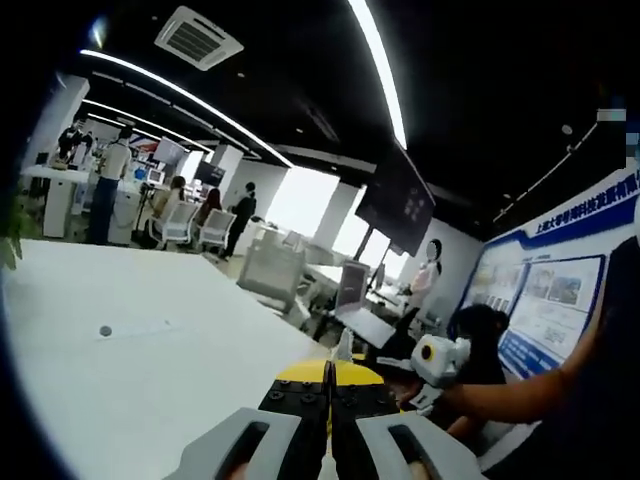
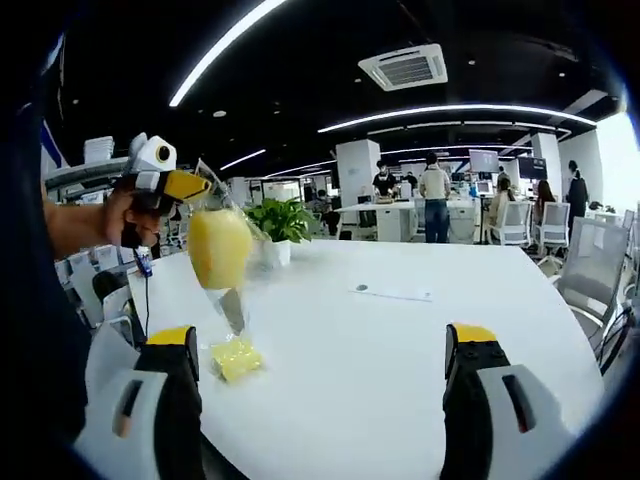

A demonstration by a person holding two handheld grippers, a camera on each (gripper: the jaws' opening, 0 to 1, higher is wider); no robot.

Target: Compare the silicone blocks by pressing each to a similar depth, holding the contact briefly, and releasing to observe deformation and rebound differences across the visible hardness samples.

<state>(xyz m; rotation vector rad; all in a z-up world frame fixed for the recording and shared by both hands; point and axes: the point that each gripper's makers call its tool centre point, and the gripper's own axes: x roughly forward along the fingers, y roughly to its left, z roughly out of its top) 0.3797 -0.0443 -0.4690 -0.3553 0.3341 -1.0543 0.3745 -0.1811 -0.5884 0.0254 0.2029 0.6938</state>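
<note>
Right hand-held gripper (image 2: 320,375) of mine gapes wide and empty over the white surface (image 2: 400,340); left hand-held gripper (image 2: 185,188) pinches a clear bag holding a yellow silicone block (image 2: 220,248). Potted plant (image 2: 277,222) stands behind.

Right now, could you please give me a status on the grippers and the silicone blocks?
Left gripper shut on clear bag holding yellow block, hanging above table. Right gripper open, empty. Second block lies on table, unobstructed.
</note>
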